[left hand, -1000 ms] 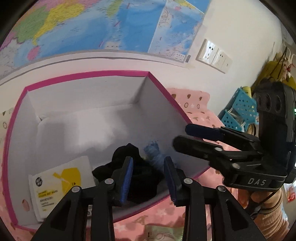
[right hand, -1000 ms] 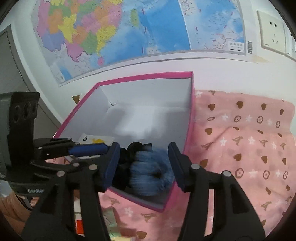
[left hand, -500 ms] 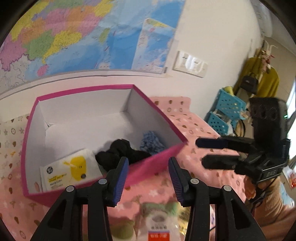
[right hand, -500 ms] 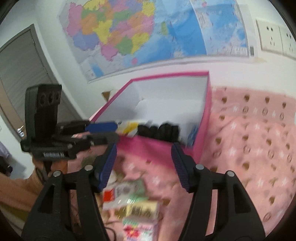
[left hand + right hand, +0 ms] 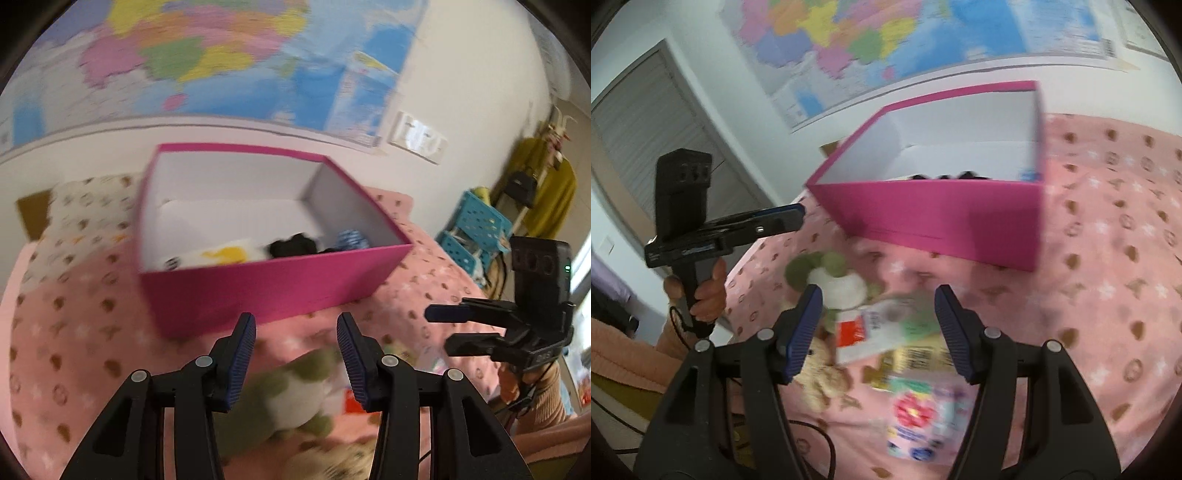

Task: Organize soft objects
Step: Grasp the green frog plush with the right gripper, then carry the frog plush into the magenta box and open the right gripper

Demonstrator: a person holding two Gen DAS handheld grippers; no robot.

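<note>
A pink box (image 5: pixel 258 288) with a white inside stands on the pink blanket; it also shows in the right wrist view (image 5: pixel 942 218). Inside lie a black soft item (image 5: pixel 293 243), a blue knitted item (image 5: pixel 351 239) and a white-and-yellow pack (image 5: pixel 218 254). My left gripper (image 5: pixel 295 354) is open and empty above a green-and-white plush toy (image 5: pixel 291 395). My right gripper (image 5: pixel 879 328) is open and empty above the same plush (image 5: pixel 831 280) and several packets (image 5: pixel 871 332). Each gripper shows in the other's view, the left (image 5: pixel 783 219) and the right (image 5: pixel 443 328).
A beige plush (image 5: pixel 823 373) and a flowered packet (image 5: pixel 919 417) lie near the blanket's front edge. Blue baskets (image 5: pixel 476 229) stand at the right by the wall. A map hangs on the wall (image 5: pixel 221 55) behind the box. A door (image 5: pixel 646 122) is at the left.
Both grippers have pulled back out of the box and toward the front of the blanket. The black and blue items stay in the box. Both jaws remain open.
</note>
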